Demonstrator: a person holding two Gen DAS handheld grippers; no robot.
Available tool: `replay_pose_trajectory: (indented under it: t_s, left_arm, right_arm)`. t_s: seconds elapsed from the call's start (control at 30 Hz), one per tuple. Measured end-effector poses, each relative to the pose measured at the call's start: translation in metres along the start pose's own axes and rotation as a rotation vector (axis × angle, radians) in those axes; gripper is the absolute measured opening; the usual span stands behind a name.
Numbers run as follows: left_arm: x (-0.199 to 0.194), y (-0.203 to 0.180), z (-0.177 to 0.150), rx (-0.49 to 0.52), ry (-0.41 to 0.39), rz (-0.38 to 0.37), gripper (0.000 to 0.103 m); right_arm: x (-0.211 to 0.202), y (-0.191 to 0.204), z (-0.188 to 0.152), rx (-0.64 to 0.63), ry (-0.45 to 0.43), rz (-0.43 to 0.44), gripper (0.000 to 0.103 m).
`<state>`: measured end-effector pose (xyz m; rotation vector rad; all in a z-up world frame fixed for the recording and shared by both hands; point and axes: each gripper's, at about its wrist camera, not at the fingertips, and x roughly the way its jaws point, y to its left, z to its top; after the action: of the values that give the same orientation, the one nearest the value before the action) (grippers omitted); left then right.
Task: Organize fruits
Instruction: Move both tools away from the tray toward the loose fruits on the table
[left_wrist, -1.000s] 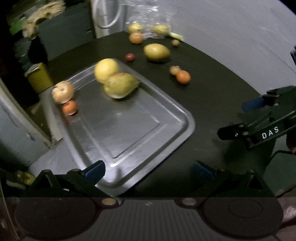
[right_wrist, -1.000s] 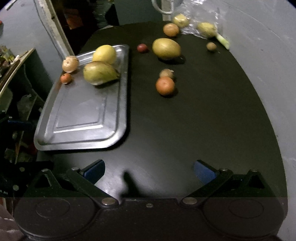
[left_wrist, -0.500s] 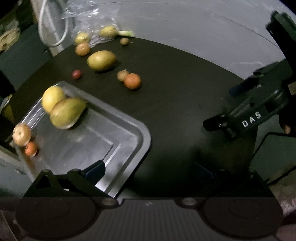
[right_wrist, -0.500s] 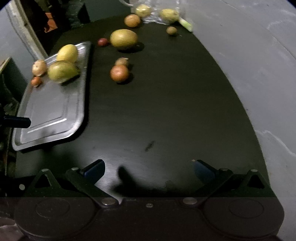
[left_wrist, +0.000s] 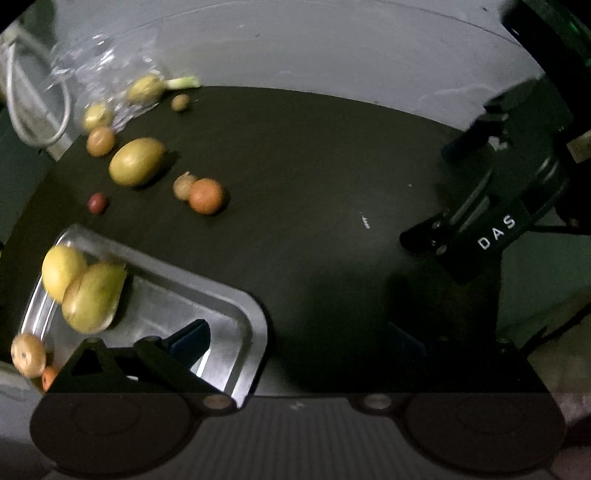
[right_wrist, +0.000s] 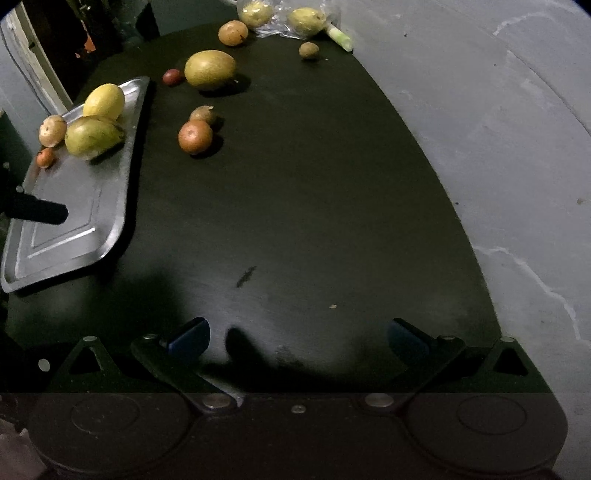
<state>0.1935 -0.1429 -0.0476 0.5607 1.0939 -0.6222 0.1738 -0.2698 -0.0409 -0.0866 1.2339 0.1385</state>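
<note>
On the dark counter (right_wrist: 314, 206), metal tray (right_wrist: 74, 229) at left carries a yellow lemon (right_wrist: 103, 100), a green mango (right_wrist: 92, 136), a tan fruit (right_wrist: 53, 130) and a small orange fruit (right_wrist: 45, 158). An orange (right_wrist: 195, 137), a second mango (right_wrist: 209, 69) and smaller fruits lie loose beyond. Left gripper (left_wrist: 295, 338) hangs over the tray corner, fingers spread, empty; right gripper (right_wrist: 297, 338) fingers likewise spread, empty.

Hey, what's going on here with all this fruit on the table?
A person holding a gripper in each hand is sorting fruit onto a metal tray on a dark table. Four fruits already lie at the tray's far end, including a yellow lemon and a green mango. Others, such as an orange and a large green fruit, remain loose on the table. The left gripper and right gripper both have open, empty jaws.
</note>
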Motion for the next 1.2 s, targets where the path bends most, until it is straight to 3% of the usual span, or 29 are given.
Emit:
replay_pose_trajectory:
  t_s: [0.23, 0.63, 1.03, 1.2]
  left_arm:
    - [0.009, -0.003, 0.013, 0.049, 0.003, -0.005, 0.102]
    - [0.02, 0.024, 0.046, 0.089, -0.008, 0.099, 0.102]
    - [0.031, 0.065, 0.081, 0.065, -0.029, 0.227, 0.102]
    - [0.038, 0.085, 0.091, 0.009, -0.04, 0.264, 0.102]
  right_arm:
    - [0.0, -0.007, 0.002, -0.009, -0.043, -0.001, 0.102]
    - [0.009, -0.025, 0.025, -0.016, -0.166, -0.002, 0.102]
    - [0.025, -0.014, 0.051, -0.136, -0.253, 0.069, 0.102]
    - [0.031, -0.001, 0.06, -0.187, -0.285, 0.106, 0.102]
